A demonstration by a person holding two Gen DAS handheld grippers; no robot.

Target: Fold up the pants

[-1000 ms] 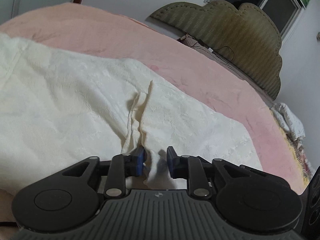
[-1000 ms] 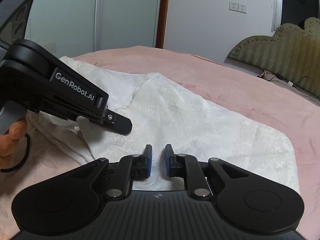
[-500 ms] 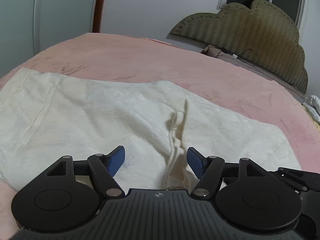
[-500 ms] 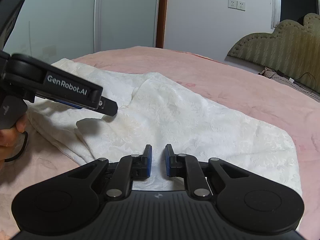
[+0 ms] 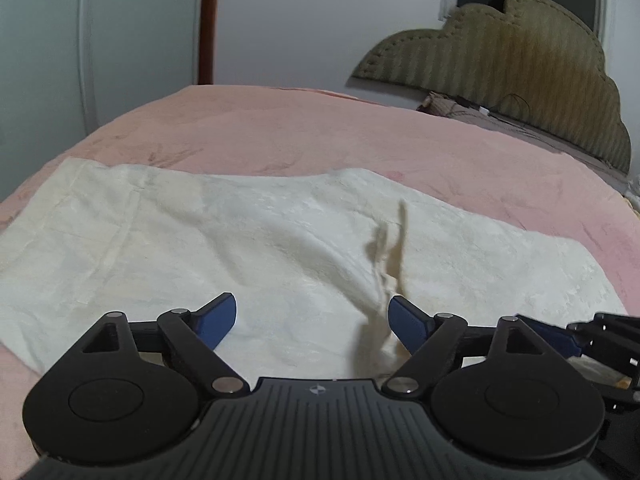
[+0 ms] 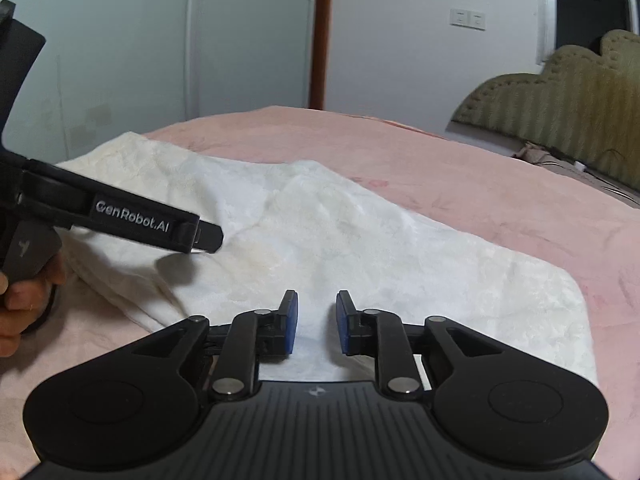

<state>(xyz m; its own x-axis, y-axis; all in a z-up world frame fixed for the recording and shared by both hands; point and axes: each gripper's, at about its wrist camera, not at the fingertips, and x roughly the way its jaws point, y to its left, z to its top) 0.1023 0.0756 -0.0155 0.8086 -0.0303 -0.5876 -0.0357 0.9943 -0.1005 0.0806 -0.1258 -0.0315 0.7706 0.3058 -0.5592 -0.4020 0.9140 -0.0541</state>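
Observation:
The cream-white pants (image 5: 248, 248) lie spread flat on the pink bed, also in the right wrist view (image 6: 360, 248). A pinched ridge of cloth (image 5: 390, 264) stands up just inside my left gripper's right finger. My left gripper (image 5: 312, 318) is open wide and empty, hovering over the pants' near edge; its body shows in the right wrist view (image 6: 152, 222). My right gripper (image 6: 316, 320) is over the near edge of the pants, jaws a small gap apart with nothing between them; its fingers (image 5: 568, 336) show at the left view's right edge.
The pink bedspread (image 5: 320, 136) extends beyond the pants. An olive padded headboard (image 5: 520, 64) stands at the back right. A wardrobe with pale doors (image 6: 160, 60) and a brown door frame (image 6: 320, 32) are behind the bed.
My left gripper let go of the pinched cloth fold, opened wide and lifted back. My right gripper's jaws have opened slightly wider.

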